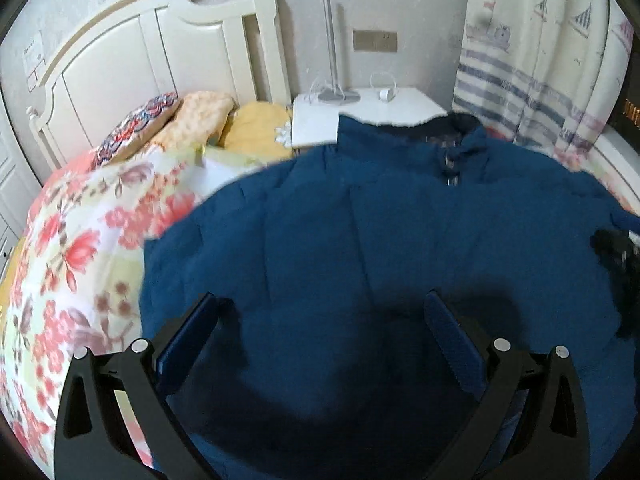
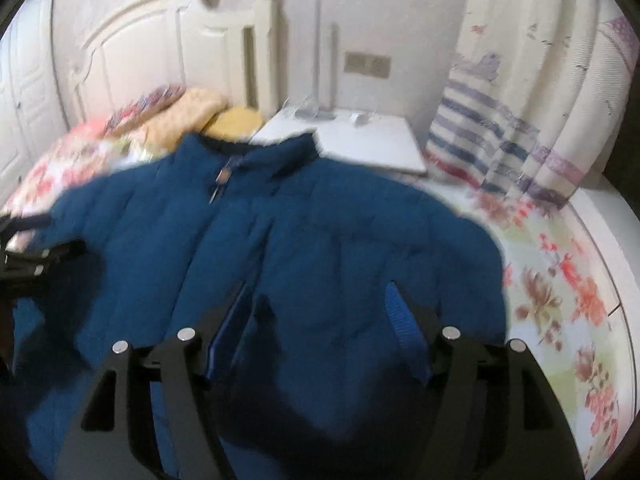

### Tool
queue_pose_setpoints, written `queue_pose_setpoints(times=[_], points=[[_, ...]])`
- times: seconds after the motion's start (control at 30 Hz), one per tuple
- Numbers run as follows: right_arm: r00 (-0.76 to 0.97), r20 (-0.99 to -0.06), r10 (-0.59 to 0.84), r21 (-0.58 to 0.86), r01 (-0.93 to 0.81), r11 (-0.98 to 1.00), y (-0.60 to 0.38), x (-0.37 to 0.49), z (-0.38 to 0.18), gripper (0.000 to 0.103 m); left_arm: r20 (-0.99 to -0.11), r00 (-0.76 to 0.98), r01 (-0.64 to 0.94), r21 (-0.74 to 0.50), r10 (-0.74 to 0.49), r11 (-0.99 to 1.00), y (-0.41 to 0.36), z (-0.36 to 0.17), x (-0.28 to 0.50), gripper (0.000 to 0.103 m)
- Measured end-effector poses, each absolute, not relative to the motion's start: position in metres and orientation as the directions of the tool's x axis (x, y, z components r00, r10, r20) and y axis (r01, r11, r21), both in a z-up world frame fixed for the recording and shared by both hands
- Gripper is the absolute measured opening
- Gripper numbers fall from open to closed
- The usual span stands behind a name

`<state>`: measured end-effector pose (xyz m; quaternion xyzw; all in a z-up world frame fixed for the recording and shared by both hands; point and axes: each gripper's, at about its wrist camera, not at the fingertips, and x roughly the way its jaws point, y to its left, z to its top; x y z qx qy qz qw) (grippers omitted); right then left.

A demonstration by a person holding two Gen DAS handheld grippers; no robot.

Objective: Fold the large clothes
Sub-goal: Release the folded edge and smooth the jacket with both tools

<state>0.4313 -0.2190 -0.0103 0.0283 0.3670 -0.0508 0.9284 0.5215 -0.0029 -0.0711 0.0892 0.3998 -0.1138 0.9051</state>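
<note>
while both tongs hang over it with nothing in their grip, the blue padded jacket [image 1: 380, 232] lies spread front-up on the floral bedspread [image 1: 80, 248], collar toward twelve o'clock, hem toward six.

item, jacket: long axis runs six to twelve in both wrist views. collar and zip pull [image 2: 222, 178] sit at the far end, near the white bedside table [image 2: 360, 140]. body looks flat and not yet folded; sleeves cannot be told apart from the body in these views.

item, left gripper [image 1: 320, 312]: fingers spread wide, nothing between them, poised above the jacket's lower body. the jacket's left edge lies at about nine o'clock from it, just beyond its left finger, where the bedspread shows.

item, right gripper [image 2: 320, 304]: fingers likewise wide apart and empty, over the lower body. the jacket's right edge lies at about three o'clock, near its right finger. whether either tool touches the cloth cannot be told.

judgement: each tool is nearer its own side edge, so a lengthwise fold inward would suit.

containers: none seen. on the bedside table stand a lamp base [image 1: 338, 94] and a small white object, too blurred to name. pillows [image 1: 192, 120] lie at the headboard [image 1: 160, 52], a striped curtain [image 1: 532, 80] at one to two o'clock.
</note>
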Motion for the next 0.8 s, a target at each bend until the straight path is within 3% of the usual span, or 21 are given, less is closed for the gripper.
queue_pose_setpoints(times=[0.17, 0.27, 0.8], points=[[0.678, -0.724, -0.123, 0.029, 0.208, 0.978, -0.265, 0.476, -0.016, 0.069, -0.769, 0.630, 0.265, 0.077, -0.112, 0.961, -0.003, -0.081, 0.552, 0.099], [0.632, -0.774, -0.044, 0.123, 0.218, 0.968, -0.289, 0.495, -0.038, 0.072, -0.771, 0.625, 0.272, 0.073, -0.119, 0.959, -0.004, -0.091, 0.559, 0.099], [0.636, -0.771, -0.007, 0.153, 0.195, 0.969, -0.293, 0.496, -0.056, 0.079, -0.749, 0.652, 0.265, 0.082, -0.117, 0.961, -0.005, -0.102, 0.558, 0.099]])
